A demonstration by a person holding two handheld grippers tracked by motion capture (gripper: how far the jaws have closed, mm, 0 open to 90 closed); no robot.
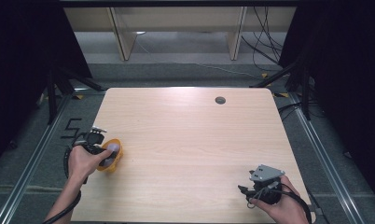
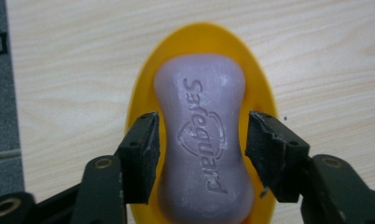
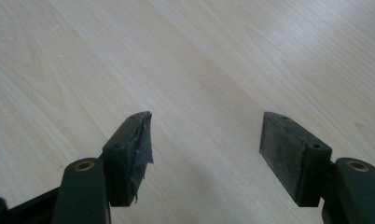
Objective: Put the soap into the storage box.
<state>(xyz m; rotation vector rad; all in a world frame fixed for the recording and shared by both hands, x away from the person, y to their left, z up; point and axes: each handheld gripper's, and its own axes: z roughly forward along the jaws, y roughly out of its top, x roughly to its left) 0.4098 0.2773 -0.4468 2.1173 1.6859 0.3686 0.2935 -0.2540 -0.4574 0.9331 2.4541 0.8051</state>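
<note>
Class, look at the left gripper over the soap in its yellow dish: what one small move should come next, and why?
Probably close the left gripper on the soap. Its jaws stand open on either side of the bar's narrow waist, with a small gap on each side, while the bar lies in the yellow dish. The right gripper is open above bare table.

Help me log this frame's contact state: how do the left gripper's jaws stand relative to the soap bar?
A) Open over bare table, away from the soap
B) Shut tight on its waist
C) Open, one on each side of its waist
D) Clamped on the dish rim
C: in the left gripper view, the left gripper is open, its jaws flanking the narrow waist of the purple Safeguard soap bar in the yellow soap dish, with slim gaps visible.
</note>
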